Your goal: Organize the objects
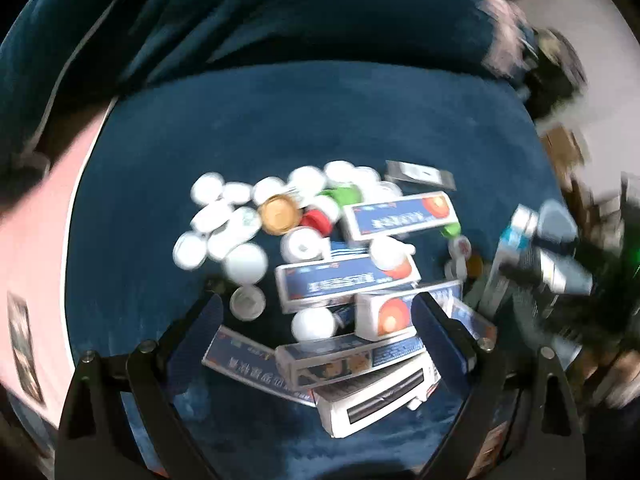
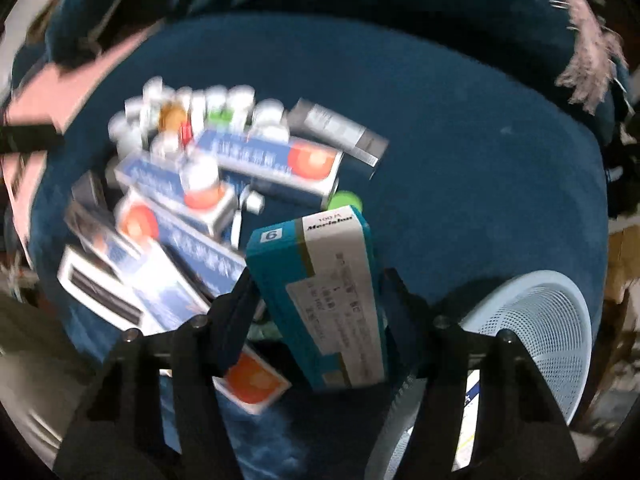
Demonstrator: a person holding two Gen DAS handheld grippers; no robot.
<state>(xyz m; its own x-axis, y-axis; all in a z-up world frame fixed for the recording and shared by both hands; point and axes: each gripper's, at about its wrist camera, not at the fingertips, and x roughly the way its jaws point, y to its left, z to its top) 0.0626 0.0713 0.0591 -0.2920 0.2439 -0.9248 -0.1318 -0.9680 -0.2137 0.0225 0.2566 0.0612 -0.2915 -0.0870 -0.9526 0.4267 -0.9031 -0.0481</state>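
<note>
Item one: your right gripper [image 2: 320, 300] was clamped on a teal-and-white box [image 2: 324, 300], held above the blue cushion [image 2: 460, 140]. Item two: a pale mesh basket [image 2: 548, 320] stood just beside it. Item three: your left gripper [image 1: 316, 308], jaws wide and holding nothing, hovered over the heap of blue-and-white boxes [image 1: 348, 280], with white caps [image 1: 244, 224] piled beyond it.

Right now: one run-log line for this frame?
left gripper: open over box pile | right gripper: shut on teal box | basket: beside right gripper
</note>
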